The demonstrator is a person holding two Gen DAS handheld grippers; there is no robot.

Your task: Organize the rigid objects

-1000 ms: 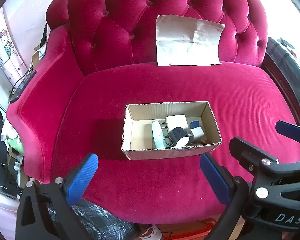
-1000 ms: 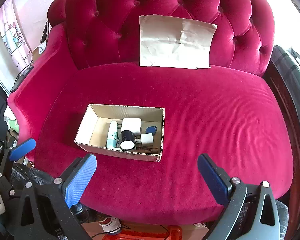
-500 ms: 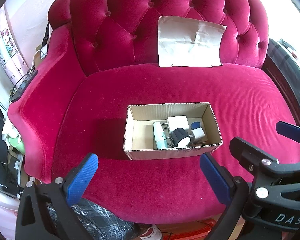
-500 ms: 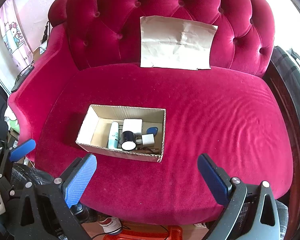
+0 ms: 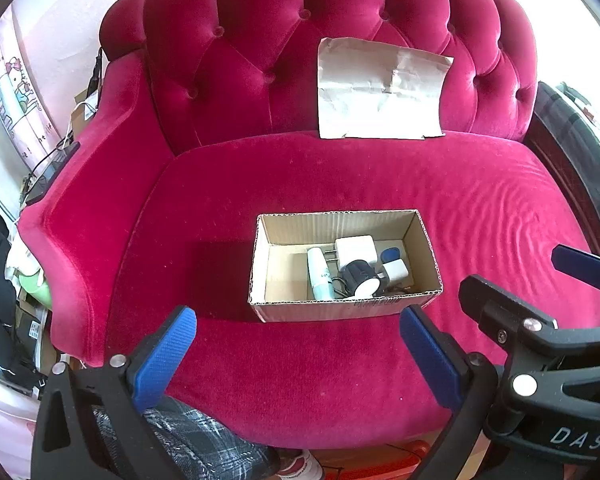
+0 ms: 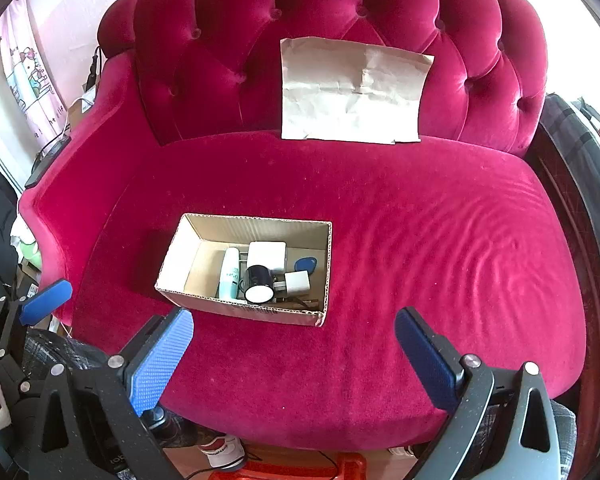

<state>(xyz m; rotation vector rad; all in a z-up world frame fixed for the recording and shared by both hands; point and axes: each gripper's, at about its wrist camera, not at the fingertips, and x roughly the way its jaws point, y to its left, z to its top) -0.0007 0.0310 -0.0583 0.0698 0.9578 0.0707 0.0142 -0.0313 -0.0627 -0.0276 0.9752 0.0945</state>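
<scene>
An open cardboard box [image 5: 342, 308] [image 6: 244, 312] sits on the seat of a crimson velvet sofa [image 5: 340, 172] [image 6: 440, 240]. Inside lie a white-and-teal tube [image 5: 319, 274] [image 6: 229, 274], a large white charger [image 5: 356, 250] [image 6: 266, 255], a black cylinder with a white end [image 5: 361, 278] [image 6: 258, 283], a small white plug [image 5: 396, 270] [image 6: 297, 281] and a blue fob [image 5: 389, 255] [image 6: 305, 265]. My left gripper [image 5: 296, 354] is open and empty, in front of the box. My right gripper [image 6: 294, 358] is open and empty, near the seat's front edge, right of the box.
A creased sheet of brown paper [image 5: 380, 92] [image 6: 352, 92] leans against the sofa's backrest. The right gripper's body [image 5: 540, 360] shows at the left wrist view's right edge. Clutter and a curtain [image 5: 16, 100] stand left of the sofa. A dark plaid cloth [image 6: 592, 168] lies at the right.
Both views have shifted very slightly; the box and its contents have not moved. Both grippers stay open.
</scene>
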